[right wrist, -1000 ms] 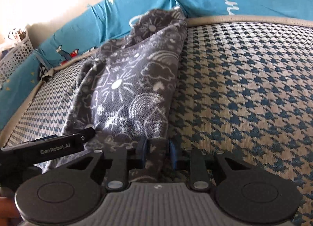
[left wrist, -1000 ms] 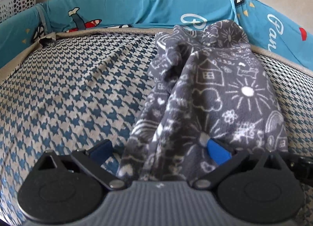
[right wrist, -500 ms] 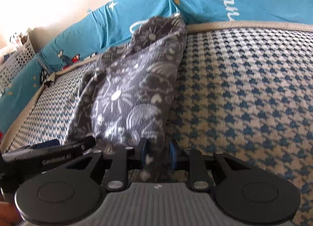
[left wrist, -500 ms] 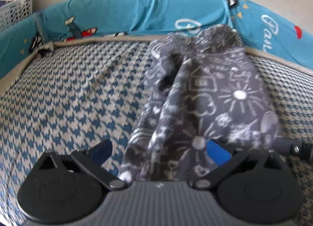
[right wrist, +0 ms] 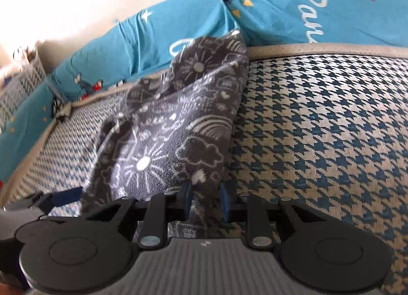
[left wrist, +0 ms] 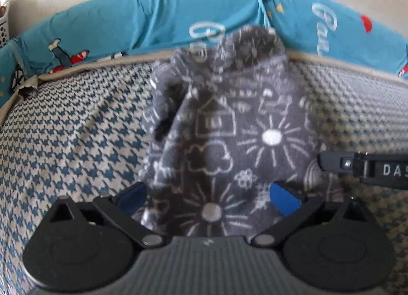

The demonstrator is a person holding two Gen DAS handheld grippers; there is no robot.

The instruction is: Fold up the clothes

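Both grippers have drawn back and up a little since the earlier frames, dragging the dark grey fleece garment with white doodle prints (suns, houses, clouds) toward the cameras, so it hangs higher and tauter. Garment's far end still lies on the blue-and-beige houndstooth bed cover, up against the turquoise printed bumper cushion at the bed's back edge; near end is lifted off the cover.

Right gripper: blue-padded fingers clenched on the garment's right near edge, fabric bunched between them, pads pressing both sides.

Left gripper: fingers stand wide apart, garment draped between and over them, left pad partly hidden by the cloth. Cannot tell whether the pads actually press the cloth.

Left-wrist view also shows the right gripper's black body entering from the right edge, just beside the garment's right side. Right-wrist view shows the left gripper at lower left, against the garment's left side. White lattice basket sits beyond the cushion at far left, blurred.
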